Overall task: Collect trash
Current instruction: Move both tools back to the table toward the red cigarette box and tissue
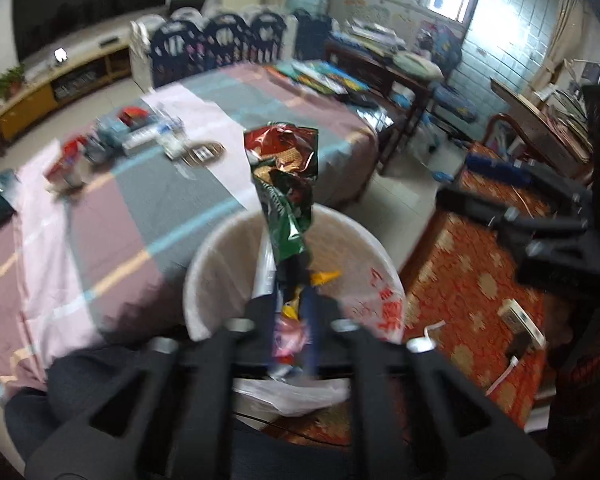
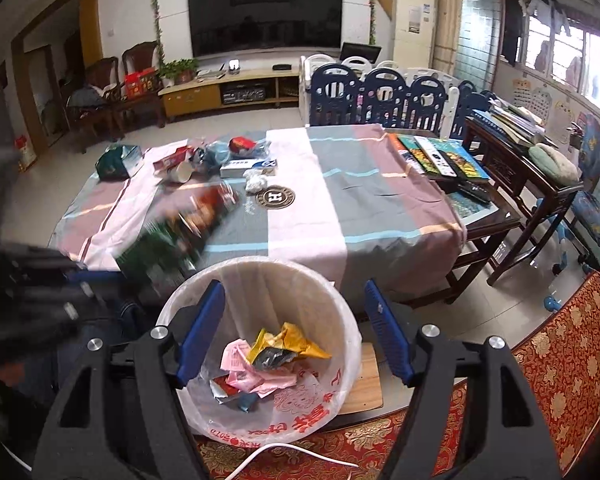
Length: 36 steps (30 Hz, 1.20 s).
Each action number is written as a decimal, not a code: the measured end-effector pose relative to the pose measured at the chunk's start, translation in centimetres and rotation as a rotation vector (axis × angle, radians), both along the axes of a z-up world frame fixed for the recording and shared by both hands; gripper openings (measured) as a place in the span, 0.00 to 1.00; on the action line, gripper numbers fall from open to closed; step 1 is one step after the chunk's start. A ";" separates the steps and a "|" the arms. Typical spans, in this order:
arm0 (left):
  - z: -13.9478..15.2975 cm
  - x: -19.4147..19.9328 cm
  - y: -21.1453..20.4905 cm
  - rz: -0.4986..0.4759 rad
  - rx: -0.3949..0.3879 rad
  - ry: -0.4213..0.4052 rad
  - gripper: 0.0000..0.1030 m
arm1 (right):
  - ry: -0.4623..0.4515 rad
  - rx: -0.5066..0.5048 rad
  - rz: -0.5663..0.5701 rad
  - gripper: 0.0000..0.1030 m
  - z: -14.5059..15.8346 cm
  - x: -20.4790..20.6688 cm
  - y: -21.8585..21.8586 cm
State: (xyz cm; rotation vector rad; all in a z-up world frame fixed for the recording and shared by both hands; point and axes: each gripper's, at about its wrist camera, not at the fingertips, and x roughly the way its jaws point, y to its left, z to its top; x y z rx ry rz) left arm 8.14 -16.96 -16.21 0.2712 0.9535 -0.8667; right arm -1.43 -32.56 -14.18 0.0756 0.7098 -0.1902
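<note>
A crumpled red and green snack wrapper [image 1: 288, 184] stands upright over the white lined trash bin [image 1: 220, 264]. Its dark lower end sits between the fingertips of my left gripper [image 1: 294, 300]. The jaws stand a little apart, and the bin's trash shows through the gap. In the right wrist view the same wrapper [image 2: 180, 232] is a blur at the bin's left rim [image 2: 188, 280], with the left gripper [image 2: 40, 292] dark and smeared beside it. My right gripper [image 2: 294, 292] hangs wide open above the bin, nothing between its blue pads [image 2: 204, 320]. Yellow and pink wrappers [image 2: 284, 348] lie inside.
More litter sits on the striped tablecloth [image 2: 340, 200]: a paper cup [image 2: 182, 172], a green bag [image 2: 118, 162], boxes and packets [image 2: 248, 166]. Books [image 2: 440, 152] lie at the table's right end. A red patterned cushion [image 2: 560, 360] and a white cable [image 2: 284, 452] are near the bin.
</note>
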 end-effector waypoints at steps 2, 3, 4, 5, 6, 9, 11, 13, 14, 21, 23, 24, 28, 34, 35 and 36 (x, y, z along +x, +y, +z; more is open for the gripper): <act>-1.4 0.5 -0.2 0.046 0.053 -0.003 0.81 | -0.008 0.011 -0.010 0.70 0.2 -0.2 -0.4; -1.8 0.7 -0.1 0.056 0.061 -0.003 0.81 | -0.010 0.017 -0.010 0.72 0.2 -0.2 -0.5; -2.0 1.1 0.2 0.066 0.061 0.003 0.81 | -0.010 0.023 -0.011 0.73 0.1 -0.1 -0.6; -2.1 1.8 0.7 0.087 0.051 0.005 0.81 | -0.008 0.026 -0.012 0.73 0.0 0.1 -0.6; -2.0 2.5 1.2 0.113 0.045 0.000 0.81 | -0.002 0.032 -0.014 0.73 -0.3 0.4 -0.6; -2.1 5.6 3.5 0.217 0.048 -0.026 0.81 | 0.013 0.054 -0.012 0.73 -0.8 1.7 -0.7; -2.1 8.7 5.5 0.312 0.053 -0.044 0.81 | 0.017 0.065 -0.001 0.73 -1.2 2.9 -0.5; -2.3 12.4 8.0 0.420 0.055 -0.057 0.81 | 0.026 0.072 0.014 0.73 -1.8 4.7 -0.1; -2.3 14.0 9.0 0.464 0.051 -0.058 0.81 | 0.035 0.075 0.019 0.73 -2.1 5.5 0.0; -3.6 28.2 13.3 0.624 0.016 -0.038 0.91 | 0.107 0.104 0.067 0.73 -4.5 12.9 1.2; -4.3 32.2 13.3 0.633 0.026 -0.029 0.92 | 0.119 0.114 0.076 0.73 -4.9 14.7 1.3; -4.7 34.0 13.1 0.634 0.030 -0.025 0.92 | 0.124 0.117 0.082 0.73 -5.1 15.7 1.5; -6.7 39.8 11.5 0.602 0.059 0.016 0.92 | 0.143 0.122 0.103 0.73 -6.3 20.0 1.6; -10.1 42.4 9.1 0.485 0.078 0.045 0.61 | 0.086 0.194 0.074 0.73 -7.8 26.5 0.4; -10.4 42.1 9.2 0.479 0.061 0.054 0.60 | 0.080 0.203 0.071 0.73 -8.0 27.5 0.3; -10.5 41.7 9.5 0.477 0.032 0.055 0.60 | 0.077 0.207 0.071 0.73 -8.3 28.6 0.1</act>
